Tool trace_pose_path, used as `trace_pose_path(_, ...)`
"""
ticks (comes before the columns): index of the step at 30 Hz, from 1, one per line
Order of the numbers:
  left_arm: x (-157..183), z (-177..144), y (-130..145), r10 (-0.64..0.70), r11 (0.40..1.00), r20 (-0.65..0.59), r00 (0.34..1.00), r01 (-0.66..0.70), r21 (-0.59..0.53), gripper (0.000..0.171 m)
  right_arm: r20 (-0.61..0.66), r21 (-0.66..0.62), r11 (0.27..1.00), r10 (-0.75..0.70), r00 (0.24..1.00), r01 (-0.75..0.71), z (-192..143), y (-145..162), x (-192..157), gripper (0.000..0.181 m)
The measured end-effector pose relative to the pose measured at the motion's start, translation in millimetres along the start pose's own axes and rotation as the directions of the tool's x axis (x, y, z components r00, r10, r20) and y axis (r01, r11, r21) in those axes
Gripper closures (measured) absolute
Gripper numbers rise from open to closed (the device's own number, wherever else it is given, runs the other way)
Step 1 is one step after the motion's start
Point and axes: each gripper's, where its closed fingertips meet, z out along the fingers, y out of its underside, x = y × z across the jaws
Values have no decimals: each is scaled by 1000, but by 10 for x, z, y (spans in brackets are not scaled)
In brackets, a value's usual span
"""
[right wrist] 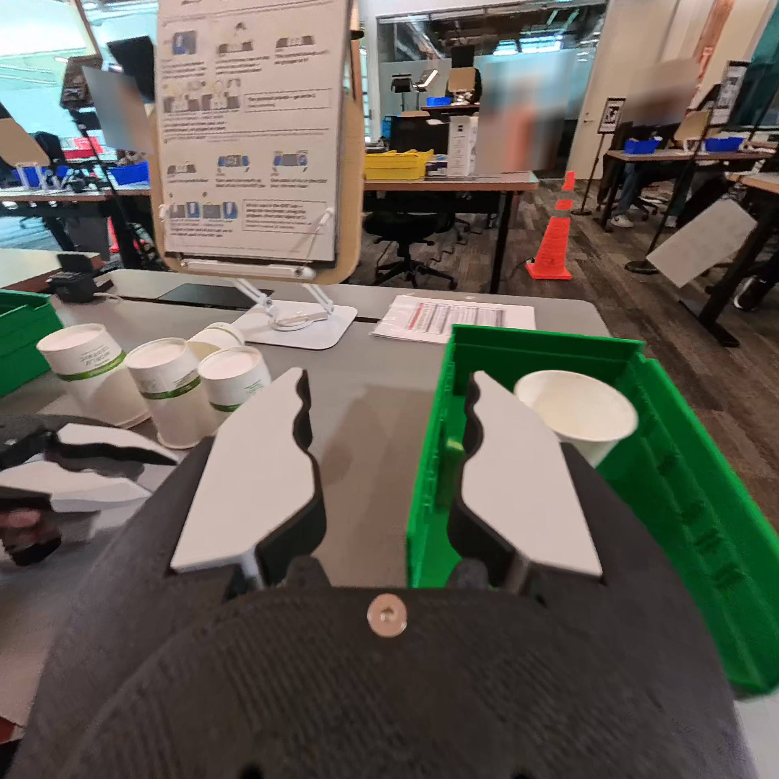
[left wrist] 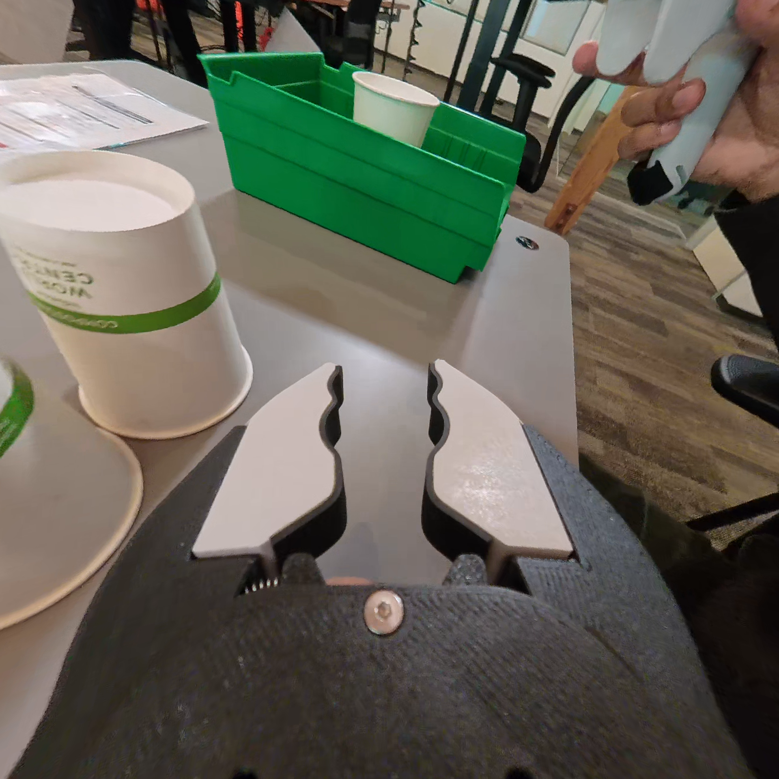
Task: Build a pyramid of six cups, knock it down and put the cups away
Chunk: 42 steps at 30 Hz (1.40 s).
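Green bin (right wrist: 683, 506) holding one upright paper cup (right wrist: 577, 411), left gripper (left wrist: 384, 371) and right gripper (right wrist: 388, 379) both released, empty

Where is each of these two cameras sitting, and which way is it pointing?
Left wrist view: rides the left gripper, low over the grey table, facing the green bin; a hand shows top right.
Right wrist view: rides the right gripper, higher, facing the document stand and the office beyond; the left gripper shows at left.
Shared: bin, the upright paper cup inside it, upside-down cups.
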Motion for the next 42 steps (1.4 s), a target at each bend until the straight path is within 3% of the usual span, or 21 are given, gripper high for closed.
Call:
trace_pose_path(5, -1, 13, -106, 206, 979, 92, 974, -205, -14, 129, 114, -18, 1000, -19, 993, 21, 255, 498, -637, 117)
trace_pose_path(7, -94, -25, -243, 327, 945, 188, 926, -324, -46, 126, 140, -49, 998, -31, 990, 38, 356, 777, -841, 122)
trace_pose_path(10, -263, -23, -387, 503, 863, 243, 830, -463, -202, 118, 177, -131, 983, -106, 979, 130, 457, 1084, -1078, 123)
trace_pose_path(13, -513, 8, -596, 648, 760, 299, 700, -568, -316, 121, 178, -118, 970, -190, 965, 213, 493, 1094, -1153, 125)
trace_pose_path(15, -631, 70, -653, 669, 739, 293, 683, -568, -362, 122, 170, -98, 975, -182, 969, 200, 502, 1060, -1130, 128)
trace_pose_path(18, -708, 173, -531, 577, 794, 232, 783, -471, -385, 125, 167, -97, 989, -96, 981, 114, 521, 1069, -1049, 131)
trace_pose_path(21, -730, 208, -472, 468, 863, 230, 853, -385, -327, 135, 178, -123, 992, 23, 984, -1, 540, 1123, -971, 131)
trace_pose_path(24, -778, 161, -521, 488, 859, 266, 832, -402, -318, 162, 180, -135, 988, 96, 979, -72, 550, 1149, -903, 132)
trace_pose_path(29, -685, 166, -515, 539, 824, 241, 807, -446, -350, 167, 168, -133, 990, 77, 983, -55, 550, 1165, -852, 134)
trace_pose_path(32, -624, 185, -549, 522, 840, 247, 816, -442, -315, 168, 170, -124, 991, 76, 983, -55, 546, 1145, -868, 134)
trace_pose_path(36, -559, 120, -765, 389, 920, 273, 880, -358, -157, 168, 172, -121, 991, 78, 982, -58, 544, 1130, -884, 134)
trace_pose_path(39, -475, -25, -1051, 154, 982, 204, 967, -173, 77, 168, 189, -115, 988, 120, 975, -99, 548, 1099, -915, 133)
trace_pose_path(42, -464, -252, -1298, -103, 953, 42, 994, 87, 291, 168, 240, -121, 968, 244, 940, -220, 556, 1057, -999, 130)
